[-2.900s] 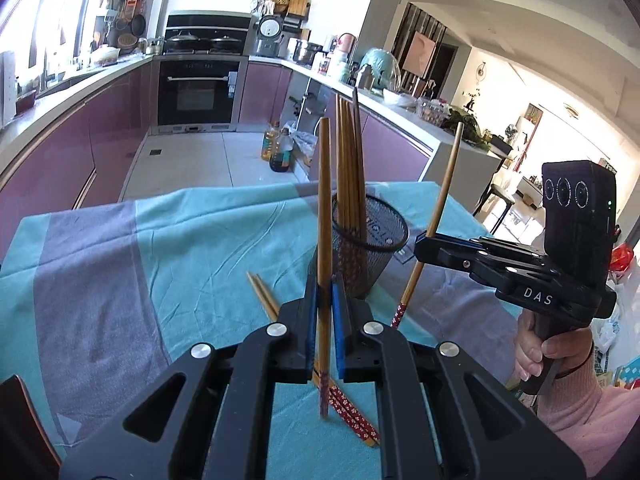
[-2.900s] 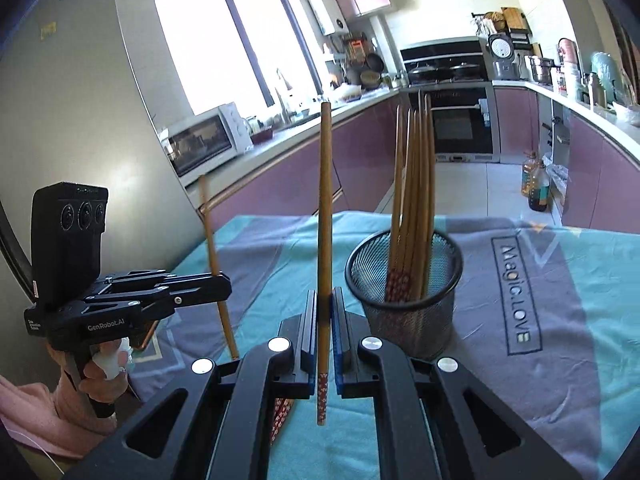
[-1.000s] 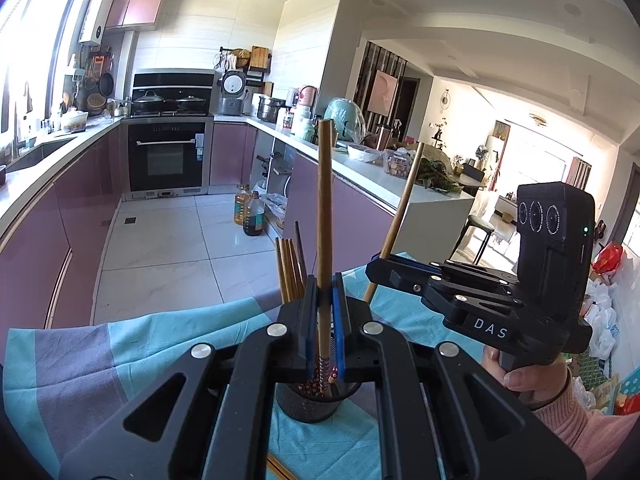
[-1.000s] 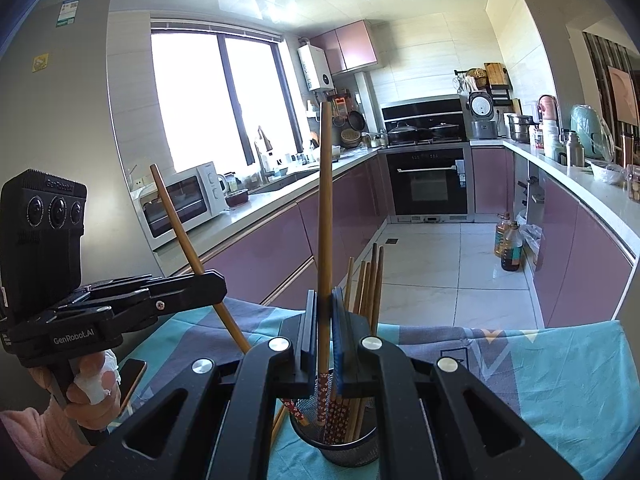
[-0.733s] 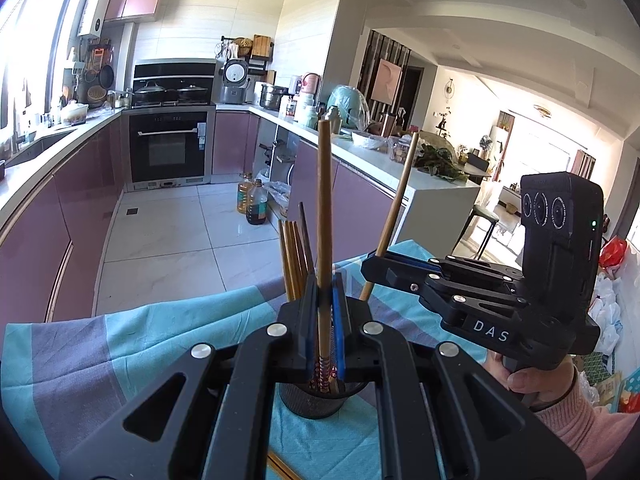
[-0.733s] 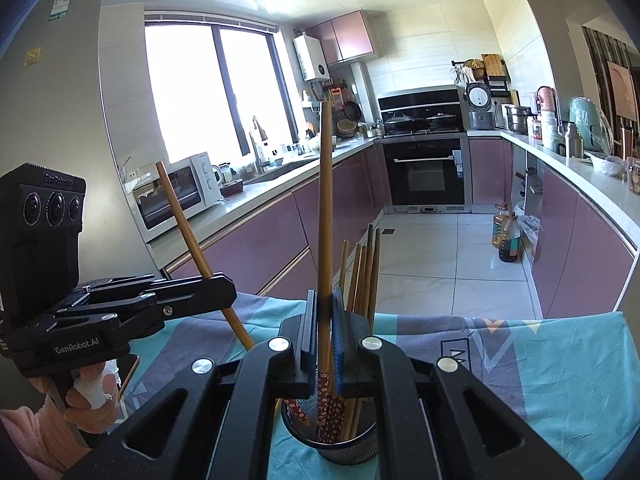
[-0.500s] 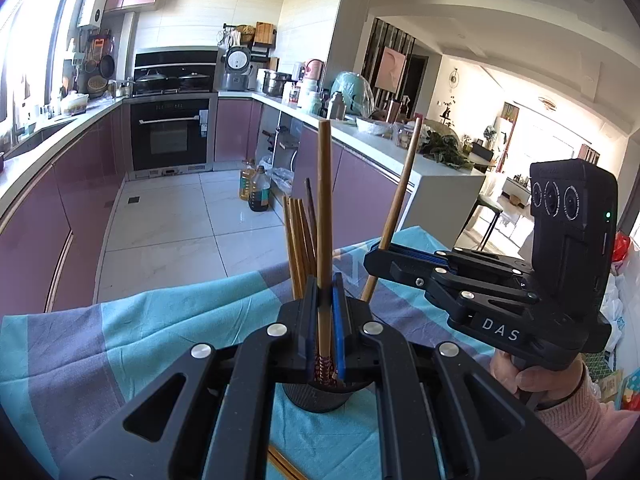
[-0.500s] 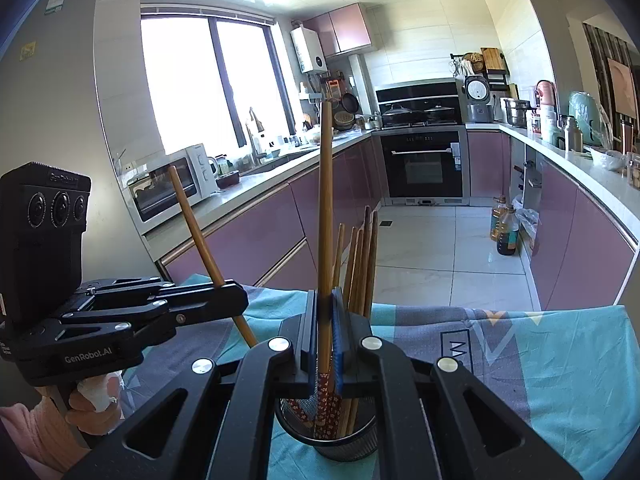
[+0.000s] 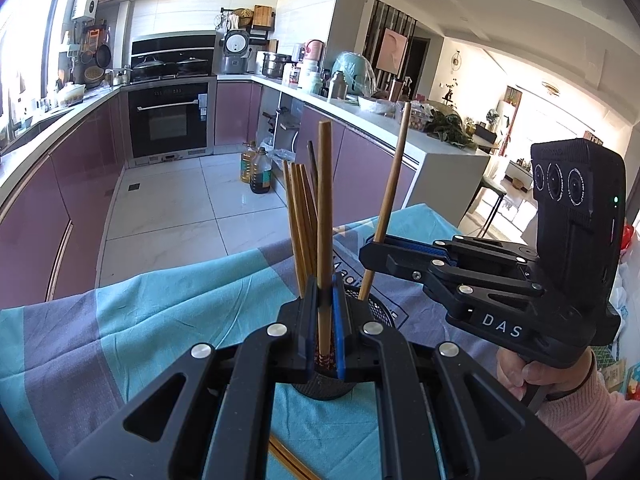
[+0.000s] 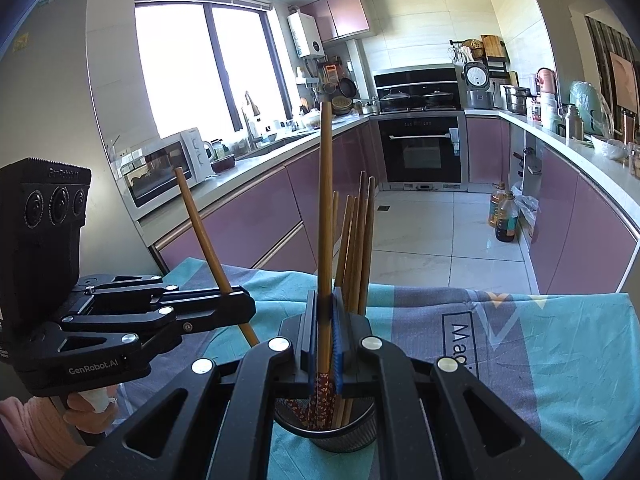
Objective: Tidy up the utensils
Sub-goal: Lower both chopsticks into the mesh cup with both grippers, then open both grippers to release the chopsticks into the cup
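Left wrist view: left claw [image 9: 325,322] is clamped on one upright chopstick [image 9: 324,216]. Its patterned lower tip sits over the mouth of the mesh cup [image 9: 380,312], apparently just inside the rim. The cup stands on the table, on the teal-and-grey cloth [image 9: 160,308]. Several more chopsticks [image 9: 302,216] stand in the cup, leaning away from the camera. The right claw [image 9: 370,250], seen from the side to the right of the cup, is clamped on a second, tilted chopstick [image 9: 390,196] whose lower end reaches the cup's right rim. A loose pair of chopsticks [image 9: 286,458] lies on the cloth on the near side of the cup, partly hidden by the claw body.

Right wrist view: right claw [image 10: 325,340] grips its chopstick [image 10: 326,216] upright, patterned tip down inside the cup [image 10: 348,438]. A standing bundle [image 10: 356,240] fills the cup's far side. The left claw [image 10: 240,306], left of the cup, pinches its chopstick [image 10: 200,228] at a slant.

Risks, judged: both sticks enter the same small mouth together, so they may collide or jam against the bundle. A slanted stick pressing on the rim could tip the light cup. Releasing before the tip is well down could let a stick fall outside.
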